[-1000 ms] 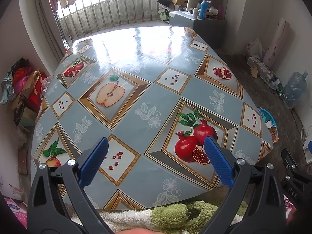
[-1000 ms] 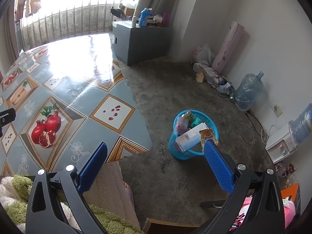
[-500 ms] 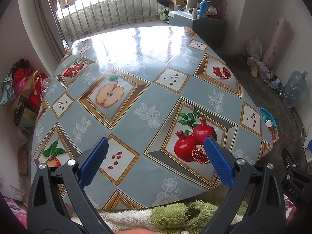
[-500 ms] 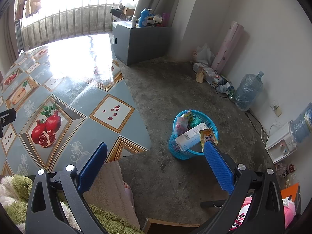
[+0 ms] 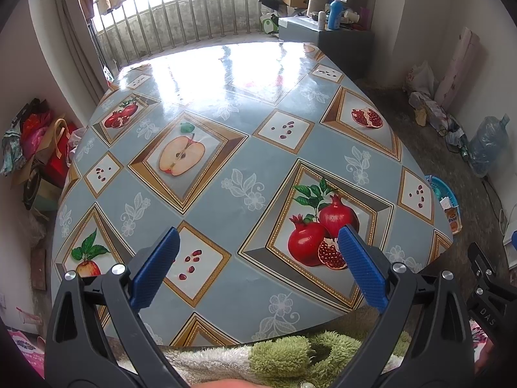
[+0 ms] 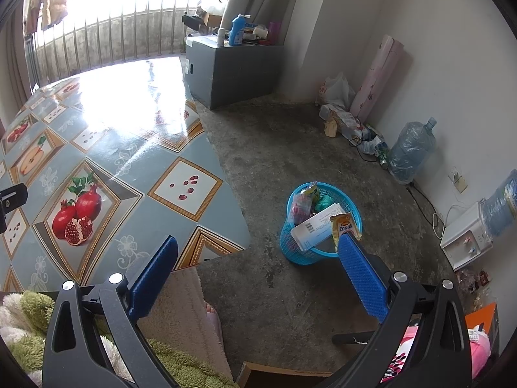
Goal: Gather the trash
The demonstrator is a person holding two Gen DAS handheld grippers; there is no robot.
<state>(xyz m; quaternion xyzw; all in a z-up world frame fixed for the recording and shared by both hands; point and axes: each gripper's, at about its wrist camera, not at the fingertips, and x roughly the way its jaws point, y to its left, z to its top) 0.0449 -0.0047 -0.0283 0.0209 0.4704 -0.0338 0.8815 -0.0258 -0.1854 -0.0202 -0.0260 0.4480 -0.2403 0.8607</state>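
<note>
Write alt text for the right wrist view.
Open right gripper hangs empty above a concrete floor, facing a blue basket stuffed with wrappers and a white box. At left lies a table with a fruit-print cloth.

One table with fruit-print cloth. One blue basket on floor, holding one white box, one orange packet, few more wrappers, number unclear. Two big water jugs. One grey cabinet. One blue bottle on it. One pink roll against wall.
</note>
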